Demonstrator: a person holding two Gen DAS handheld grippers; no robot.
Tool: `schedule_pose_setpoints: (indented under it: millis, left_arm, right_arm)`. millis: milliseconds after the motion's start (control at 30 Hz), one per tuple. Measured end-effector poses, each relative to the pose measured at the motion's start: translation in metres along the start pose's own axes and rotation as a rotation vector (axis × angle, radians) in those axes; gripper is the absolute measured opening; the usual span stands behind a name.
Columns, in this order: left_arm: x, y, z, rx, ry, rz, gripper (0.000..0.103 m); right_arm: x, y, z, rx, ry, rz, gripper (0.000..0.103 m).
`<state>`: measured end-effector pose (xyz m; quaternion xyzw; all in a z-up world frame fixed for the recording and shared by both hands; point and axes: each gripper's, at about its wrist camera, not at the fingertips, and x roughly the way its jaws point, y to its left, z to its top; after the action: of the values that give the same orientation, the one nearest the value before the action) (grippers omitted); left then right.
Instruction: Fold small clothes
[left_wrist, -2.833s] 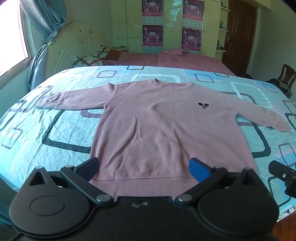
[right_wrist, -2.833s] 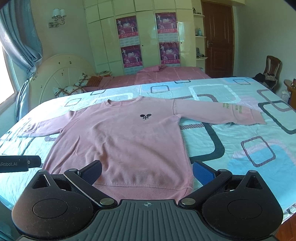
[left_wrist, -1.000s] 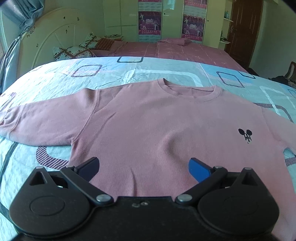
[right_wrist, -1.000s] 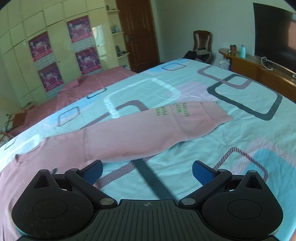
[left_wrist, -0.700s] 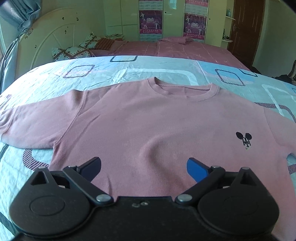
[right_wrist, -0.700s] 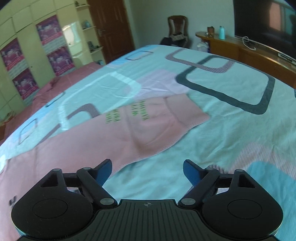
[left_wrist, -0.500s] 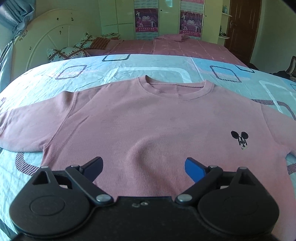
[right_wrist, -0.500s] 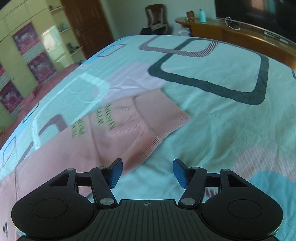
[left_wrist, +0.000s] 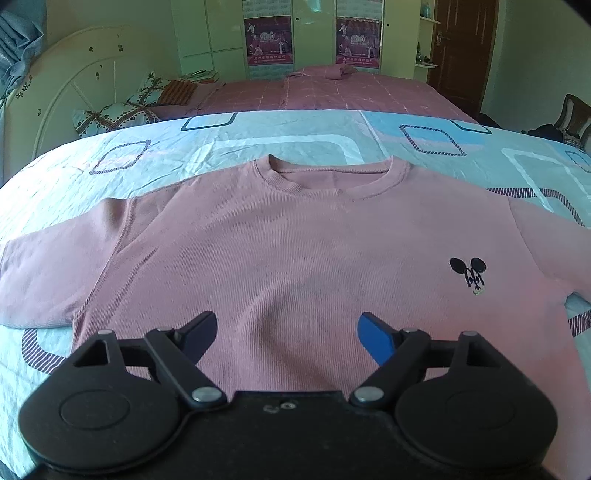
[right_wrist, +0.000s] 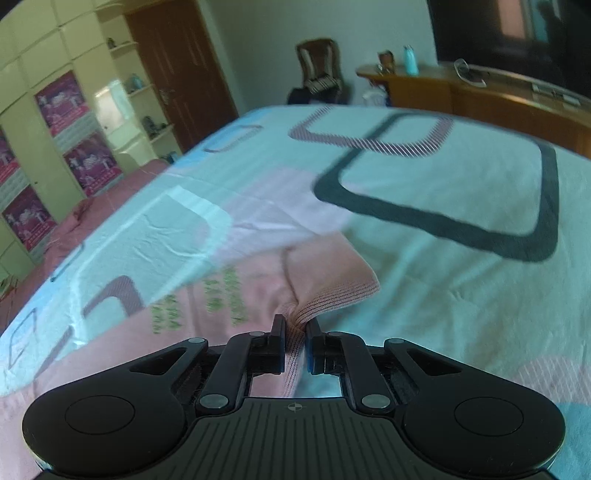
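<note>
A pink sweatshirt (left_wrist: 295, 240) with a small black mouse logo (left_wrist: 467, 271) lies flat, front up, on the patterned bedspread (left_wrist: 258, 147). In the left wrist view my left gripper (left_wrist: 286, 325) hovers low over the shirt's chest. Its jaws are closing but still wide apart, with a soft ridge of fabric between them that the pads do not press. In the right wrist view my right gripper (right_wrist: 295, 325) is closing on the ribbed cuff (right_wrist: 332, 291) of the right sleeve (right_wrist: 207, 306). The cuff is pinched and bunched between its pads.
A second bed with a pink cover (left_wrist: 351, 92), pillows (left_wrist: 122, 114) and a white headboard (left_wrist: 74, 85) lie beyond. Wardrobes with posters (left_wrist: 314, 37) and a dark door (left_wrist: 461, 55) stand behind. To the right are a chair (right_wrist: 321, 74), a wooden bench (right_wrist: 480, 99) and a television (right_wrist: 517, 37).
The left gripper slid over the shirt's chest and its jaws narrowed a little. The right gripper swung out along the sleeve, dropped to the cuff and closed on it.
</note>
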<state>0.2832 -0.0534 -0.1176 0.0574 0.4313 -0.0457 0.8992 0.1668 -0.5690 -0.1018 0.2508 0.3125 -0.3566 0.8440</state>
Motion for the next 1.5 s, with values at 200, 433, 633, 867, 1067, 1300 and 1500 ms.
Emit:
schedule_pose_setpoints:
  millis: [200, 433, 633, 867, 1067, 1300, 1500]
  left_arm:
    - [-0.005, 0.024, 0.000, -0.016, -0.026, -0.012, 0.082]
    - [-0.014, 0.076, -0.004, -0.069, -0.053, 0.018, 0.082]
    - [-0.016, 0.123, -0.012, -0.136, -0.061, 0.030, 0.082]
    - [-0.010, 0.137, -0.012, -0.152, -0.051, -0.015, 0.085]
    - [0.010, 0.108, -0.003, -0.121, -0.032, -0.129, 0.086]
    - [0.056, 0.053, 0.013, -0.089, 0.008, -0.272, 0.077]
    - [0.093, 0.039, 0.019, -0.202, 0.051, -0.341, 0.051]
  right_arm:
    - [-0.037, 0.091, -0.003, -0.141, -0.068, 0.156, 0.009]
    - [-0.079, 0.250, -0.067, -0.345, -0.020, 0.465, 0.009]
    - [-0.095, 0.355, -0.170, -0.505, 0.131, 0.651, 0.009]
    - [-0.094, 0.390, -0.242, -0.573, 0.276, 0.695, 0.031]
    - [-0.106, 0.360, -0.227, -0.576, 0.248, 0.704, 0.044]
    - [-0.099, 0.268, -0.186, -0.533, 0.159, 0.477, 0.044]
    - [-0.081, 0.204, -0.169, -0.501, 0.142, 0.319, 0.044]
